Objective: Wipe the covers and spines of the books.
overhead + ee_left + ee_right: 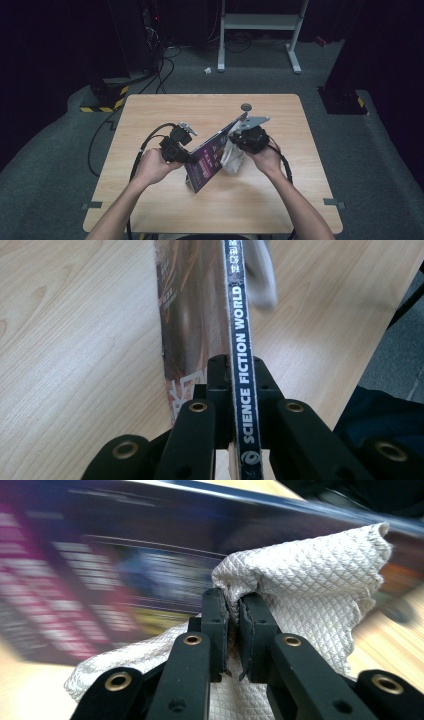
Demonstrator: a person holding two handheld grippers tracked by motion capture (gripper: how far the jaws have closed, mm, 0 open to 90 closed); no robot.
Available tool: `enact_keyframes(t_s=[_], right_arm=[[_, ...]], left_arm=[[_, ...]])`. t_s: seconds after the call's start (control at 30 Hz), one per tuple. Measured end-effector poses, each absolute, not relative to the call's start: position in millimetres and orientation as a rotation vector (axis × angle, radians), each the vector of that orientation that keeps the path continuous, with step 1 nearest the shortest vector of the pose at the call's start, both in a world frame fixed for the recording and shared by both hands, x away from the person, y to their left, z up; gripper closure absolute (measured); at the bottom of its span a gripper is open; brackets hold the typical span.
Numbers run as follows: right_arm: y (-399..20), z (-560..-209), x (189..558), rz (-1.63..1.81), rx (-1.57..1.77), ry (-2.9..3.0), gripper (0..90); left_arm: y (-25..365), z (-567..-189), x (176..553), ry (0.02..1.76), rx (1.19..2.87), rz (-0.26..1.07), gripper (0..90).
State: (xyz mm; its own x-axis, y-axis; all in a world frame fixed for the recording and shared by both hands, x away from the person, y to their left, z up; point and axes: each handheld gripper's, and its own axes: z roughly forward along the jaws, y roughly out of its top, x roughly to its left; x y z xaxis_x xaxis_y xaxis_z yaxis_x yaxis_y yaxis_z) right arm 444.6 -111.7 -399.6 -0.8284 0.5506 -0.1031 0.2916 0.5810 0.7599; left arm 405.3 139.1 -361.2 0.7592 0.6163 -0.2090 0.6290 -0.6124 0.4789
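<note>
Purple and glossy, the magazine (207, 160) stands tilted on the wooden table (150, 107), one lower corner down on the wood near the table's middle and its upper edge slanting up toward my right side. My left gripper (243, 371) has it by the spine: the jaws are pinched narrow on that thin dark strip, and in the left gripper view I read "SCIENCE FICTION WORLD" in white letters running up between my fingers (218, 375). From above, my left gripper (186, 154) sits at the magazine's left edge, my hand wrapped behind it.

White quilted cloth (310, 575) is bunched in my right gripper (233, 609), jaws closed tight on a fold of it, the rest spilling out to both sides and below. That cloth lies right against the magazine's cover (100, 570), which streaks past blurred in the right gripper view, all purple, pink and yellow bands. In the high view my right gripper (240, 141) is at the cover's upper right, the cloth (232, 157) hanging pale beneath it, between my hand and the page.

Further out, a small dark round disc (246, 106) lies on the table beyond the magazine, well apart from both grippers.
</note>
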Motion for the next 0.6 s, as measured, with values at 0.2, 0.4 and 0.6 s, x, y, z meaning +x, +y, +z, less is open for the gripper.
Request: enact_keyframes(t_s=[0.2,0.4,0.6], right_arm=[[-96.8,-391.2,429.7,1.115,0.557,2.502,82.0],[-135.4,-397.3,465.9,1.095,0.853,2.423,82.0],[-128.9,-398.4,459.7,1.116,0.805,2.461,82.0]], left_arm=[[139.2,-360.8,404.7,0.936,2.422,-0.023,83.5],[137.5,-360.5,403.9,0.908,2.434,-0.029,83.5],[136.3,-360.8,403.7,0.913,2.435,-0.019,83.5]])
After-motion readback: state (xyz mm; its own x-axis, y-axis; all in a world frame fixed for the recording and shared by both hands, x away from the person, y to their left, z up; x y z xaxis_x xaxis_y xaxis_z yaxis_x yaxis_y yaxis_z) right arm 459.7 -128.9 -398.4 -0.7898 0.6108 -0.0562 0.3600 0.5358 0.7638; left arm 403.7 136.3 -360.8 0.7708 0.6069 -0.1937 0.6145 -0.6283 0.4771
